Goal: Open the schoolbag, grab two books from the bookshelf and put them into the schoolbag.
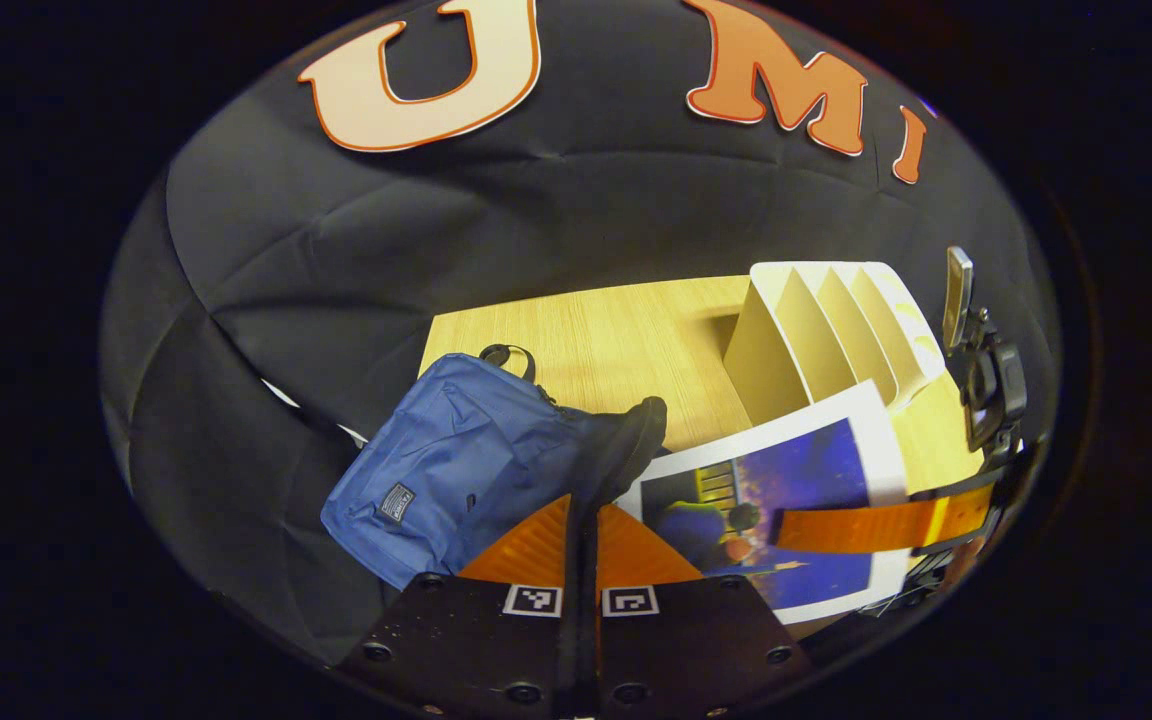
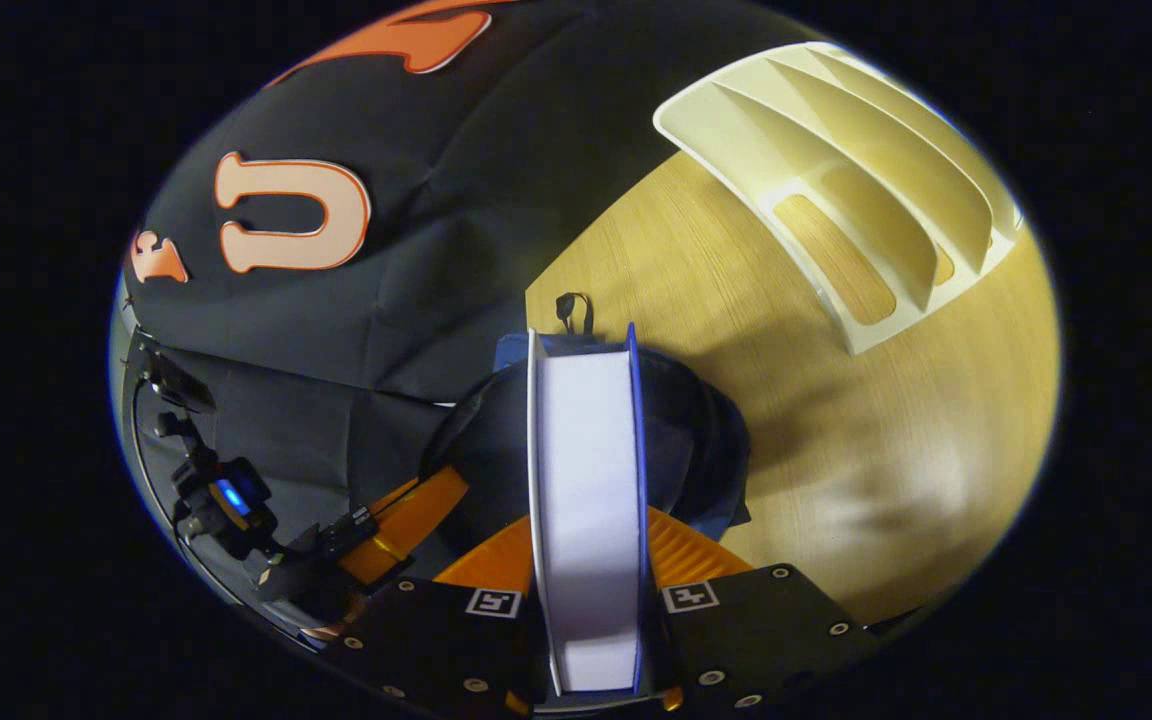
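Note:
The blue schoolbag point(image 1: 446, 470) lies at the table's left end. My left gripper point(image 1: 581, 515) is shut on the dark rim of its opening point(image 1: 636, 435) and holds it up. My right gripper point(image 2: 591, 550) is shut on a book point(image 2: 586, 480), held edge-on with its white pages facing the camera, right above the bag's open mouth point(image 2: 701, 430). In the left gripper view the book's blue and purple cover point(image 1: 806, 470) shows beside the bag, with a finger point(image 1: 876, 525) of the right gripper across it. The cream bookshelf point(image 2: 856, 190) stands behind; the slots in sight are empty.
The wooden table point(image 2: 886, 450) has bare surface between the bag and the bookshelf point(image 1: 836, 330). The booth's black cloth wall runs along the table's far and left edges. The left gripper's body point(image 2: 236, 510) shows at the left of the right gripper view.

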